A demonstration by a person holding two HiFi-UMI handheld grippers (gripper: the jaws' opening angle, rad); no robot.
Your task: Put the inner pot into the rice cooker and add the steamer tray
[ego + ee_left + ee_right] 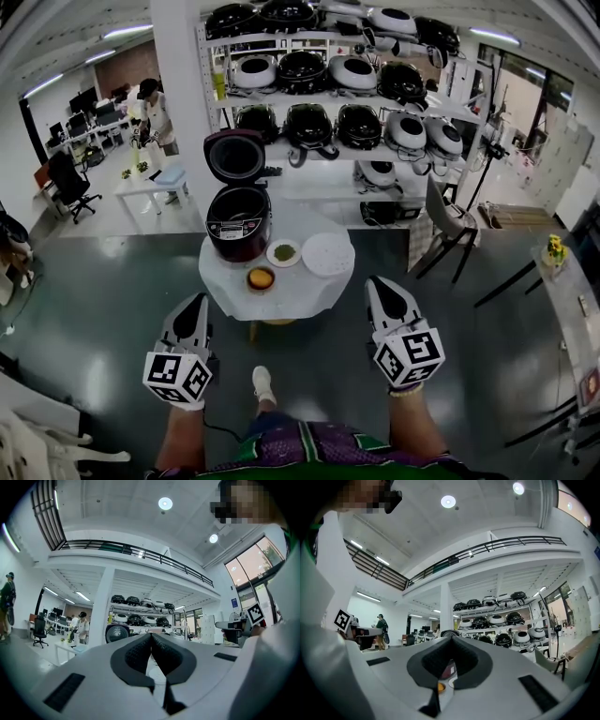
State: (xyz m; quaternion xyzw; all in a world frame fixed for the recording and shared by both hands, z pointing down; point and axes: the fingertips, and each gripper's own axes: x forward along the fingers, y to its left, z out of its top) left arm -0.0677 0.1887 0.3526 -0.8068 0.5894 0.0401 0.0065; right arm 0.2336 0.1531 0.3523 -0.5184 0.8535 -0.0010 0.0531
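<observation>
Rice cooker (238, 223) is standing lid-up ahead; you are holding your left gripper (200, 299) and right gripper (378, 282) with jaws pressed together, empty, just short of the round table (302, 287), where the steamer tray (328, 254) is lying right of the cooker

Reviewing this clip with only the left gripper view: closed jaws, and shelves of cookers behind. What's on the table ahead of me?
Observer: The head view shows a round white table with a rice cooker on it, its lid raised.
Operator: Anything beside it?
Observer: In front of the cooker lie a small bowl with green contents, a white round tray and an orange-filled bowl.
Operator: And the right gripper?
Observer: The right gripper has its jaws together with nothing between them. It hangs short of the table and touches nothing.
</observation>
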